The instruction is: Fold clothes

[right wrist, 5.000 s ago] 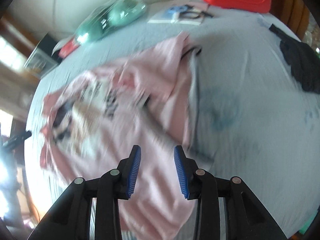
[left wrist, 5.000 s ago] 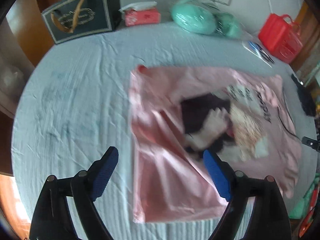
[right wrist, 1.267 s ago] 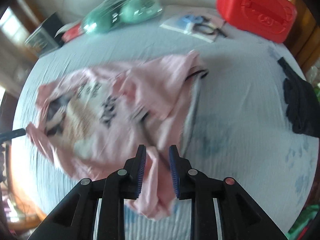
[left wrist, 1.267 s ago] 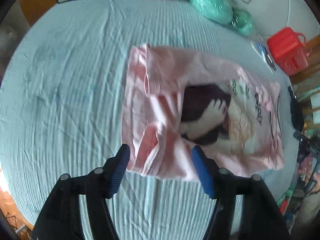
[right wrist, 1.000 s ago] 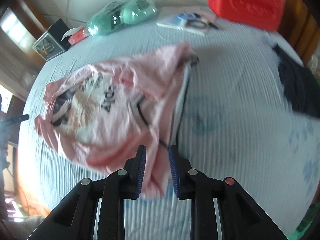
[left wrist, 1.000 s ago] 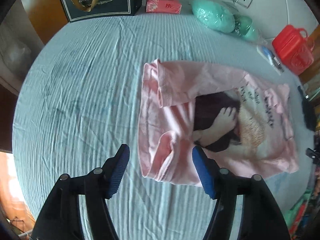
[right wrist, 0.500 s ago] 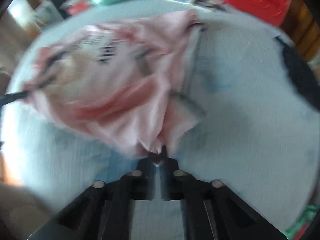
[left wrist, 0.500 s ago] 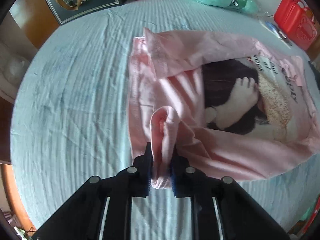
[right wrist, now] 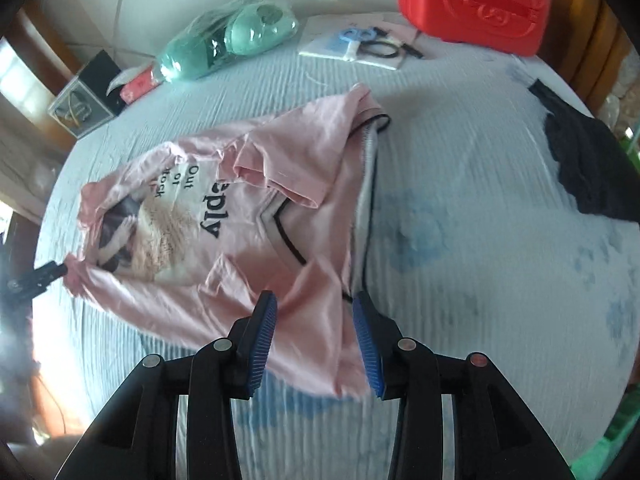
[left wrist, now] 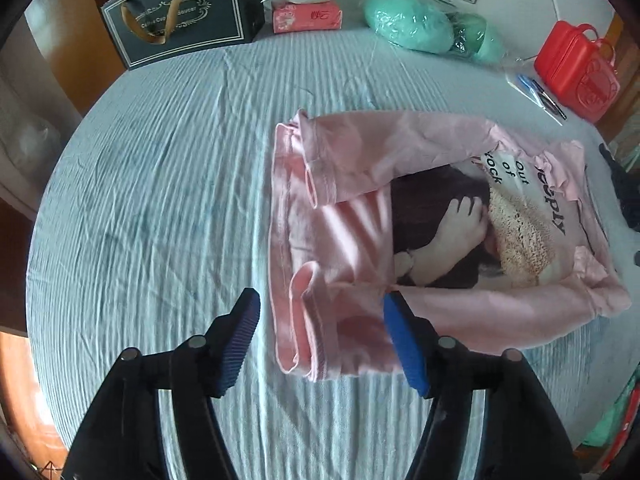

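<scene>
A pink shirt (left wrist: 360, 152) with a printed picture lies on the light blue bed sheet (left wrist: 160, 200), both long sides folded in over the print. My left gripper (left wrist: 324, 340) hovers over the shirt's near left corner. Its jaws are opening, and the folded edge lies in the gap below them, untouched by the pads. In the right wrist view the same pink shirt (right wrist: 320, 152) shows its striped collar. My right gripper (right wrist: 315, 336) is above the near collar-end corner. Its jaws are opening too, with pink cloth seen between them but not pinched.
Along the far edge stand a dark gift bag (left wrist: 184, 12), a red tissue pack (left wrist: 308, 14), green bagged bundles (left wrist: 416, 24) and a red plastic case (right wrist: 472, 4). A packet with scissors (right wrist: 360, 46) lies near it. A black garment (right wrist: 584, 164) lies on the right of the sheet.
Half a second ago both grippers were shut on bunched folds of the shirt's near edge. Now both have let go, jaws apart, and the near side lies folded over the shirt.
</scene>
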